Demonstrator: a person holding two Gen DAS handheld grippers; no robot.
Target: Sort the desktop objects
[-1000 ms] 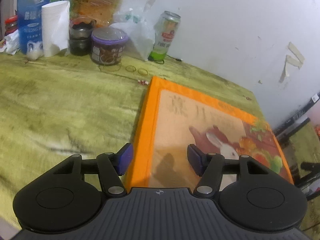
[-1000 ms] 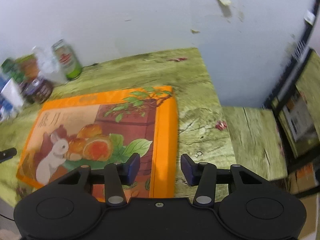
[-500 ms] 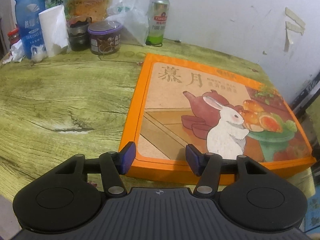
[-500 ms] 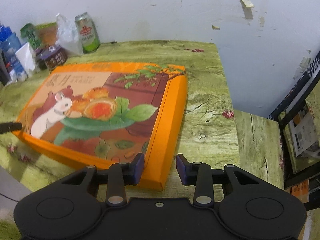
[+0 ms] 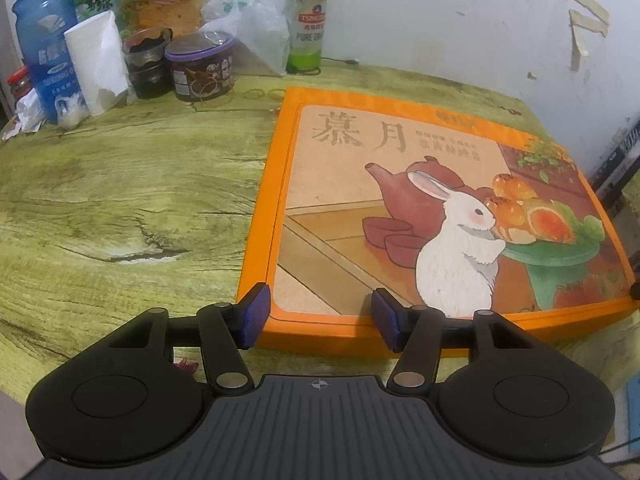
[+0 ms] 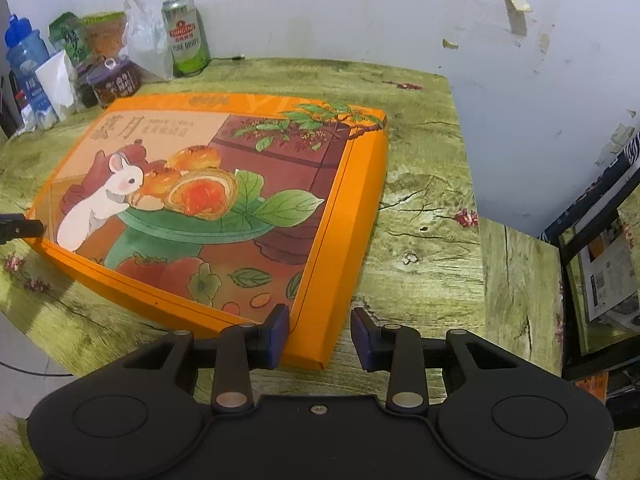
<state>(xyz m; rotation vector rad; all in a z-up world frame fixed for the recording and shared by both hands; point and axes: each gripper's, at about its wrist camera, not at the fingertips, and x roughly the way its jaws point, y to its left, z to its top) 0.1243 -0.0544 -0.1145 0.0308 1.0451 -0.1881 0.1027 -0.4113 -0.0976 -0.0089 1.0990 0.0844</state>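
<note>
A large flat orange gift box (image 5: 400, 200) with a white rabbit and pastries printed on its lid lies on the green wood-grain table (image 5: 120, 200). It also shows in the right wrist view (image 6: 224, 208). My left gripper (image 5: 320, 318) is open and empty, its fingers straddling the box's near left corner. My right gripper (image 6: 318, 338) is open and empty, its fingers astride the box's near right corner. The tip of the left gripper (image 6: 20, 228) shows at the box's left edge in the right wrist view.
Against the back wall stand a green beer can (image 5: 306, 24), a plastic bag (image 5: 256, 36), a purple-lidded tub (image 5: 200, 66), a dark jar (image 5: 146, 62), a white paper roll (image 5: 98, 64), a blue bottle (image 5: 44, 48) and snack bags (image 5: 160, 4). A lower side table (image 6: 520, 288) adjoins on the right.
Both grippers have pulled back toward the table's near edge and lowered, so the whole box is in view. Both stay open; the box has not moved.
</note>
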